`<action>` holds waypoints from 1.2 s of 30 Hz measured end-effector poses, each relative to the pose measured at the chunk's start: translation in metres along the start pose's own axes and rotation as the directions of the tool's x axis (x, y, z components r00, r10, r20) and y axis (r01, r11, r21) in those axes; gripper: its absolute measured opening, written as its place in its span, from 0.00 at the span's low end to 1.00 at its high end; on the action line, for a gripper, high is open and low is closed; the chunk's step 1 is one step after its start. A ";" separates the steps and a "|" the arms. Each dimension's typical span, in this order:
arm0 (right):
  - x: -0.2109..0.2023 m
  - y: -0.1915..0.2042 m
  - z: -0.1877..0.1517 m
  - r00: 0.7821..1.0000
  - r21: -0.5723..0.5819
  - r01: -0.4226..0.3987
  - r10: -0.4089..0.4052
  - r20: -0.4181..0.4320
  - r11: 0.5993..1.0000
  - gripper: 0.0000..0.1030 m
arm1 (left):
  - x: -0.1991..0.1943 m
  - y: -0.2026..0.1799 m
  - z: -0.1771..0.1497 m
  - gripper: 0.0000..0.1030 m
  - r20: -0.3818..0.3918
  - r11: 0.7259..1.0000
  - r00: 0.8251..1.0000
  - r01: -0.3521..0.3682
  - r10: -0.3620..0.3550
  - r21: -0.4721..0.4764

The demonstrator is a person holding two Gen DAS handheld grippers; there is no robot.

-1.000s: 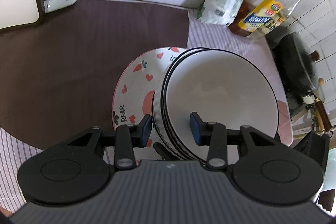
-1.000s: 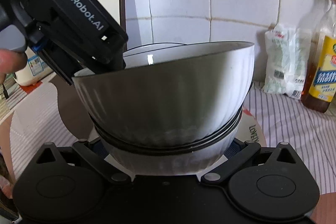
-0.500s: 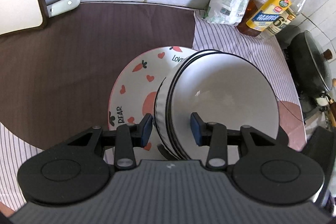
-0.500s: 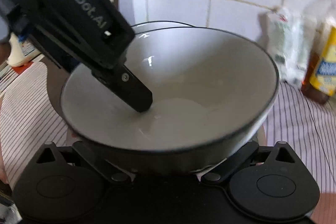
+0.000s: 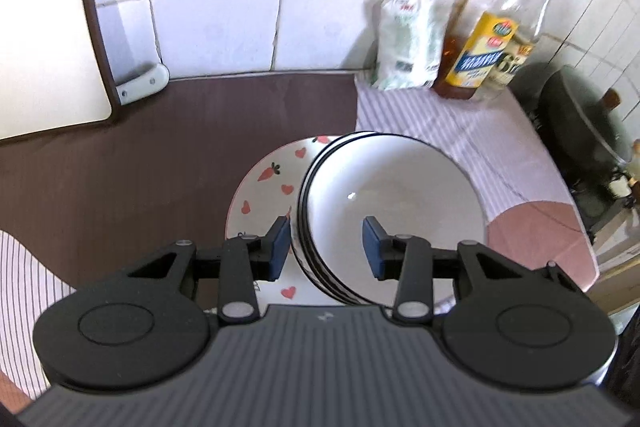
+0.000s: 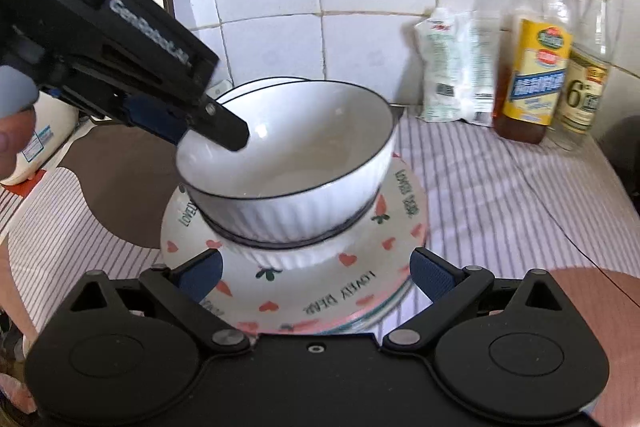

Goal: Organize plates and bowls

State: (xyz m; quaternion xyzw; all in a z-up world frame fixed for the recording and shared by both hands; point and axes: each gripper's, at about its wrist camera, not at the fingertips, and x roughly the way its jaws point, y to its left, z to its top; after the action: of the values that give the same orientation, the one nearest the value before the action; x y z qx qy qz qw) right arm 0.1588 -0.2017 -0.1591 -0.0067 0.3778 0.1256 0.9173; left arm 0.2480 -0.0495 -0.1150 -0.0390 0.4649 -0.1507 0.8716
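Left wrist view: the left gripper [image 5: 325, 246] is spread open, its two fingers straddling the near rim of the stacked white bowls [image 5: 394, 205] without clearly pinching it. The bowls sit on a strawberry plate [image 5: 264, 187] on the bench [image 5: 120, 167]. Right wrist view: the right gripper [image 6: 316, 273] is wide open too, fingers either side of the plate's [image 6: 360, 291] near edge, holding nothing. The left gripper [image 6: 224, 131] pokes one finger into the top bowl [image 6: 304, 147] from the left.
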 end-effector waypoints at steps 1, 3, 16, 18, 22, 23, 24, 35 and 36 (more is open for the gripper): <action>-0.006 0.000 -0.001 1.000 -0.002 0.008 -0.008 0.001 1.000 0.98 | -0.007 -0.001 -0.002 0.38 0.010 1.000 1.000 0.002 -0.002 -0.007; -0.019 -0.002 0.002 1.000 -0.005 0.016 -0.016 0.000 1.000 0.98 | -0.023 -0.003 -0.006 0.39 0.032 1.000 0.999 0.007 -0.007 -0.024; -0.080 -0.020 0.003 0.995 0.007 0.040 -0.040 0.087 0.999 0.99 | -0.091 -0.005 -0.034 0.44 0.080 0.991 0.997 -0.007 0.018 -0.134; -0.085 -0.021 0.006 0.993 0.001 0.053 -0.053 0.106 0.999 0.99 | -0.104 -0.009 -0.038 0.46 0.104 0.991 0.993 -0.037 0.050 -0.129; -0.095 -0.024 0.012 0.989 0.018 0.097 -0.098 0.106 0.995 0.99 | -0.128 -0.018 -0.049 0.51 0.128 0.989 0.988 -0.068 0.085 -0.130; -0.099 -0.024 0.012 0.989 0.018 0.099 -0.101 0.109 0.995 0.99 | -0.133 -0.021 -0.052 0.53 0.137 0.989 0.986 -0.079 0.096 -0.125; -0.103 -0.024 0.013 0.989 0.008 0.098 -0.098 0.113 0.995 0.99 | -0.138 -0.023 -0.055 0.54 0.145 0.988 0.983 -0.091 0.109 -0.122; -0.166 -0.010 0.027 0.978 -0.037 0.206 -0.204 0.052 0.978 1.00 | -0.194 -0.057 -0.084 0.76 0.185 0.976 0.961 -0.188 0.205 -0.106; -0.172 -0.011 0.027 0.978 -0.017 0.204 -0.203 0.044 0.979 1.00 | -0.200 -0.059 -0.087 0.79 0.190 0.974 0.957 -0.200 0.217 -0.105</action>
State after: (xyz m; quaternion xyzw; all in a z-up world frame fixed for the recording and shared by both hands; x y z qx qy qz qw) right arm 0.0628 -0.2480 -0.0209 -0.0525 0.3543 0.0353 0.9330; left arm 0.0586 -0.0397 0.0074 -0.0417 0.3825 -0.0331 0.9224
